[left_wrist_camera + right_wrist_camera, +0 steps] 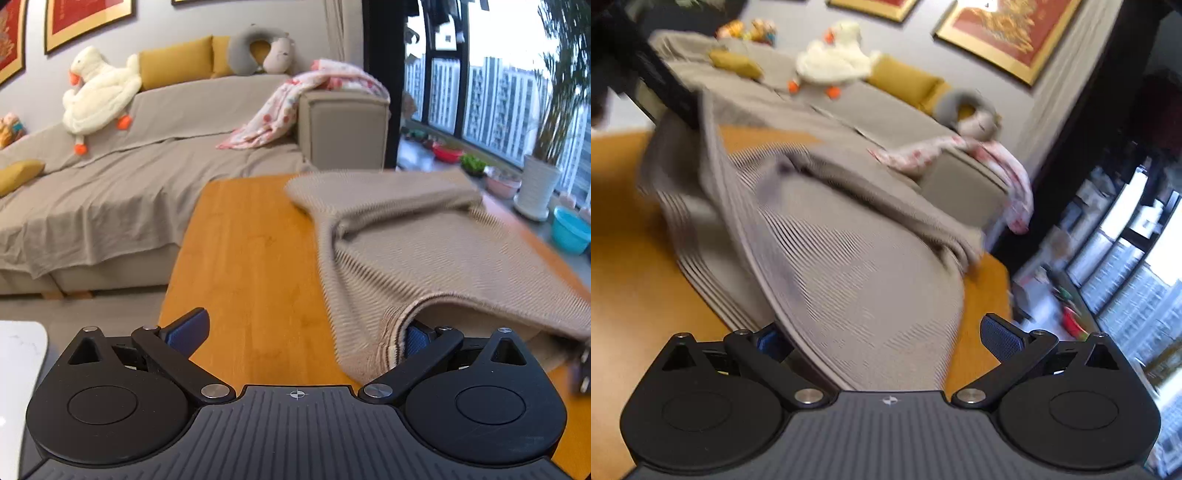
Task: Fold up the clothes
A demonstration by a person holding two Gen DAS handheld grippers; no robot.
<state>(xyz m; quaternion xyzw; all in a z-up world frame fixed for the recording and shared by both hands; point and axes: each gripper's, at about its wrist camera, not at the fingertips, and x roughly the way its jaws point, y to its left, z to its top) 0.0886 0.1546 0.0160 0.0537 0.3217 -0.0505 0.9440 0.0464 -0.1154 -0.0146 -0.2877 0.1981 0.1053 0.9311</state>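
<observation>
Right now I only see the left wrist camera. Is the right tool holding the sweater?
Observer: No. The right tool is open, and the sweater just lies between its fingers.
Operator: Can you see any finger?
Observer: Yes, the right finger is bare, over the table.
Operator: Is the sweater flat from that side?
Observer: No. A fold rises to a dark thing at the top left, too blurred to name.
</observation>
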